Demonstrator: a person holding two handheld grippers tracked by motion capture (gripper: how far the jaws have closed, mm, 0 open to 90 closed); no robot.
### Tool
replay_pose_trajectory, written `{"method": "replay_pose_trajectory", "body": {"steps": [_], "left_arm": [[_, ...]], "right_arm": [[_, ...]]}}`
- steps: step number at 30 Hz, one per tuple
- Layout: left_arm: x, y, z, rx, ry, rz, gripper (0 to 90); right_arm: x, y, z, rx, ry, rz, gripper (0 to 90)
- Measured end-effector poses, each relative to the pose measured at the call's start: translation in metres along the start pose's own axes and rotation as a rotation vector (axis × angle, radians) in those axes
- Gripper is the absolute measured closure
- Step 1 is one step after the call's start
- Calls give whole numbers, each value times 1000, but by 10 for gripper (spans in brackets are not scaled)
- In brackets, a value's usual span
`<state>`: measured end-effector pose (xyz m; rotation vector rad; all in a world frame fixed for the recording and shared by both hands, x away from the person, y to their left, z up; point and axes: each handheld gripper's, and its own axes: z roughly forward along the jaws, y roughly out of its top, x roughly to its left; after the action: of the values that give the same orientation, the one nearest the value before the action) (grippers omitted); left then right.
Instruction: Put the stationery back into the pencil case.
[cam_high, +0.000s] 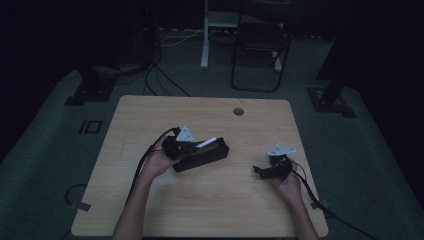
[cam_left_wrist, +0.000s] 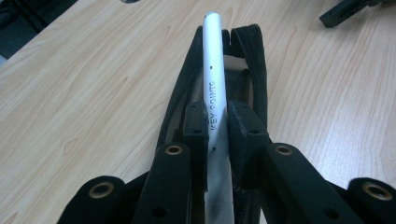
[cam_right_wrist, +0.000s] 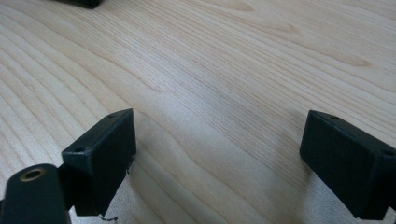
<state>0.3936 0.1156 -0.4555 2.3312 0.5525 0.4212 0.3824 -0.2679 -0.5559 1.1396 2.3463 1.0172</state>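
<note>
A white pen (cam_left_wrist: 215, 60) printed with "KEY POINTS" is pinched between the pads of my left gripper (cam_left_wrist: 217, 119). It lies lengthwise over the open mouth of a black zip pouch (cam_left_wrist: 256, 60). In the high view the left gripper (cam_high: 186, 144) sits at the table's middle, with the white pen (cam_high: 206, 143) pointing right over the black pouch (cam_high: 204, 157). My right gripper (cam_high: 264, 171) rests low at the right side of the table. Its jaws stand wide apart (cam_right_wrist: 219, 149) over bare wood, with nothing between them.
The wooden table (cam_high: 165, 112) has a round cable hole (cam_high: 238, 111) near its far edge. Cables trail from both grippers off the near edge. A chair (cam_high: 260, 50) and stand legs are on the dark floor beyond. The right gripper's jaw tip (cam_left_wrist: 341, 11) appears far off.
</note>
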Motion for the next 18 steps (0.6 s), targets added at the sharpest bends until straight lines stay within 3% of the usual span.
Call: {"method": "replay_pose_trajectory", "body": {"steps": [18], "left_arm": [[-2,-1,11,39,-16,20,781]], "right_arm": [[0,0,0,0,1,-2,107]]}}
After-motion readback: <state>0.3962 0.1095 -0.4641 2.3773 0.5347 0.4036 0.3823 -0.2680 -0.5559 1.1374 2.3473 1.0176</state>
